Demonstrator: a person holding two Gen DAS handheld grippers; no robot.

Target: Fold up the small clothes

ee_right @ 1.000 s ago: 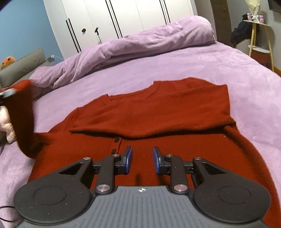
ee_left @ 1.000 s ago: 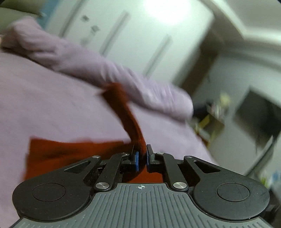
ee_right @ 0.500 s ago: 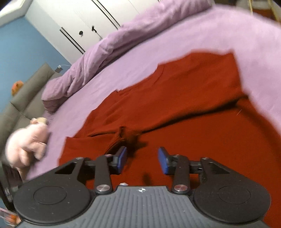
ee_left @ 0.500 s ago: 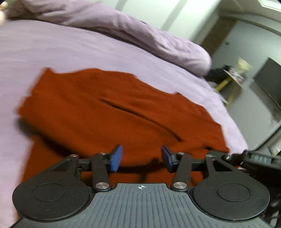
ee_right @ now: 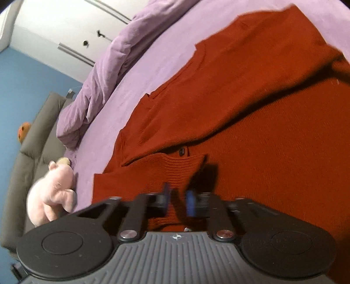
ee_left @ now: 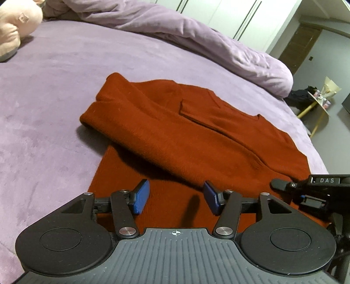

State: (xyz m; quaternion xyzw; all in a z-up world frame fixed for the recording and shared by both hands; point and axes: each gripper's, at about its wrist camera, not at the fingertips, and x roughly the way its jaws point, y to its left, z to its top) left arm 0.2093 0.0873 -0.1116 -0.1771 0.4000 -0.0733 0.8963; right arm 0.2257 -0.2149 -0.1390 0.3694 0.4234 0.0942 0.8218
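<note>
red cardigan (ee_left: 196,139) on bed (ee_left: 54,91), sleeves folded in

The right gripper (ee_right: 177,202) fingers (ee_right: 189,204) are motion-blurred; contact with the sweater (ee_right: 262,135) fold between them cannot be confirmed. The sweater is cut off at 3 o'clock in the right wrist view. The plush toy (ee_left: 15,28) is cropped at 10 o'clock.

Bed (ee_left: 54,91) covered in purple velvety spread; lilac duvet (ee_left: 196,41) bunched along far edge. White wardrobe doors (ee_left: 229,17) with dark vertical handles behind. Blue wall (ee_right: 28,80) beside grey upholstered headboard (ee_right: 32,139). Brown door (ee_left: 299,48) in corner. Small round side table (ee_left: 317,104) on yellow legs, grey floor.
</note>
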